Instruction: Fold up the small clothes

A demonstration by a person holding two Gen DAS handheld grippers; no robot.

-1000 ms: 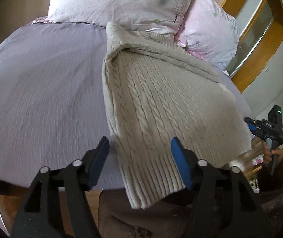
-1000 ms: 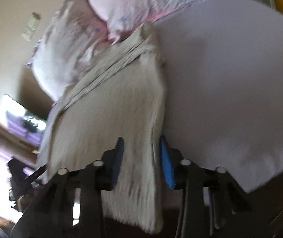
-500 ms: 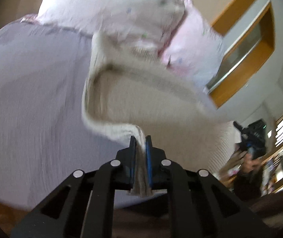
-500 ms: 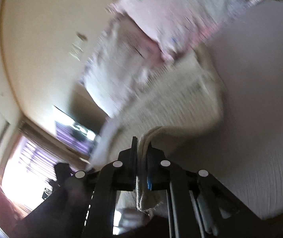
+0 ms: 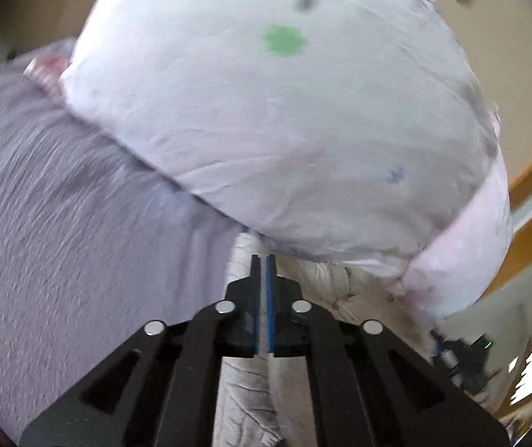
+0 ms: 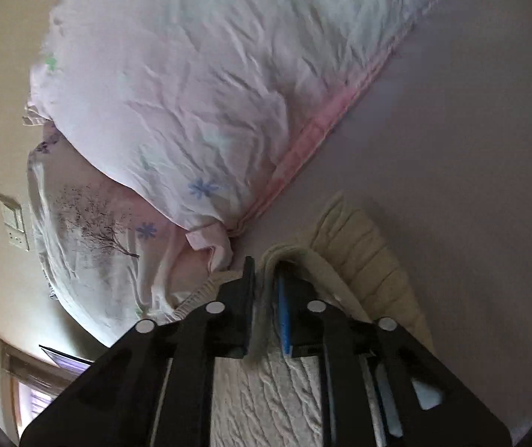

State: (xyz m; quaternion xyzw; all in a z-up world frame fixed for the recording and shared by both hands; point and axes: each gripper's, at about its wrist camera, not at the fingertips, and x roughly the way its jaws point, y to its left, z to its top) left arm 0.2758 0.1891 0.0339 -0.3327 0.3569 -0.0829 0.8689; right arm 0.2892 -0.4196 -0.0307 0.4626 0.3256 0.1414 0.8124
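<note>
A cream cable-knit sweater [image 5: 245,402] lies on the lilac bed sheet [image 5: 61,231], folded over onto itself. My left gripper [image 5: 263,260] is shut on the sweater's hem and holds it close to the pillows, at the sweater's far end. My right gripper [image 6: 266,264] is shut on the other hem corner of the sweater [image 6: 266,391], with the ribbed edge [image 6: 363,253] bunched just to its right. The rest of the sweater is hidden under the grippers.
Two pale pink flowered pillows [image 5: 284,111] [image 6: 199,74] lie at the head of the bed right in front of both grippers. The beige wall with a switch plate [image 6: 14,221] is behind them. The other gripper [image 5: 463,357] shows at the lower right of the left wrist view.
Both grippers closed on the sweater's lower hem, lifted it and carried it forward over the sweater to the pillow end.
</note>
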